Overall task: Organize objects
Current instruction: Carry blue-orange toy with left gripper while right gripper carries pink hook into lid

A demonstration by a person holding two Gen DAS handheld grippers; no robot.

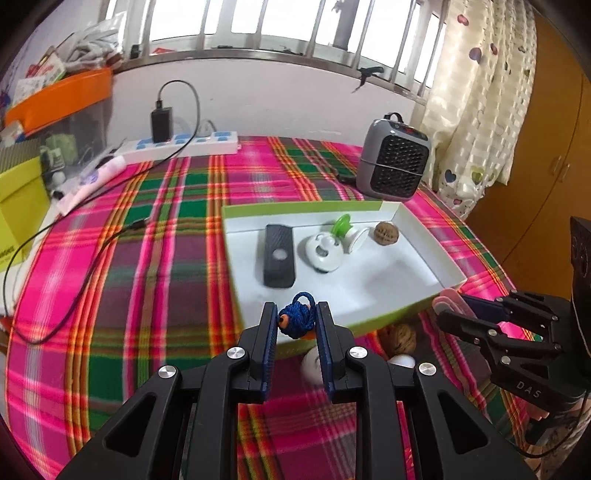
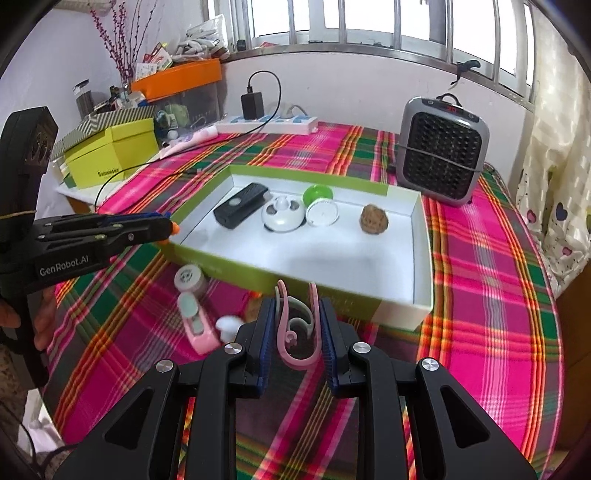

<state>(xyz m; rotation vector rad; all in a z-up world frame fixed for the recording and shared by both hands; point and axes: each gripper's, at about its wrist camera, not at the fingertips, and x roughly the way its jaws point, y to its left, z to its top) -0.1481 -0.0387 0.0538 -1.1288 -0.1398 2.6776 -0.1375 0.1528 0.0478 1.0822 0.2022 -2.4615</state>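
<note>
Clenched between the left gripper (image 1: 295, 321), a blue knotted cord (image 1: 299, 319) hangs above the box's (image 1: 417, 225) near edge, seemingly for dropping inside. Right gripper (image 2: 295, 325) pinches pink hooks (image 2: 295, 328) near that edge, likely bound there too.

Setting: a lived-in room of a home, judged from what I see ahead of my jaws.
- Table (image 2: 480, 258) under a pink, green and orange plaid cloth.
- Barred window (image 2: 369, 22) along the back wall, with a heart-print curtain (image 1: 476, 110) at its right.
- Small grey space heater (image 2: 441, 147) with a carry handle.
- White power strip (image 1: 184, 144) with a black charger (image 1: 161, 123) plugged in.
- Orange-lidded storage bin (image 2: 181, 79) heaped with packets; yellow-green boxes (image 2: 114, 151) beside it.
- Wooden cabinet doors (image 1: 546, 166) at far right.
</note>
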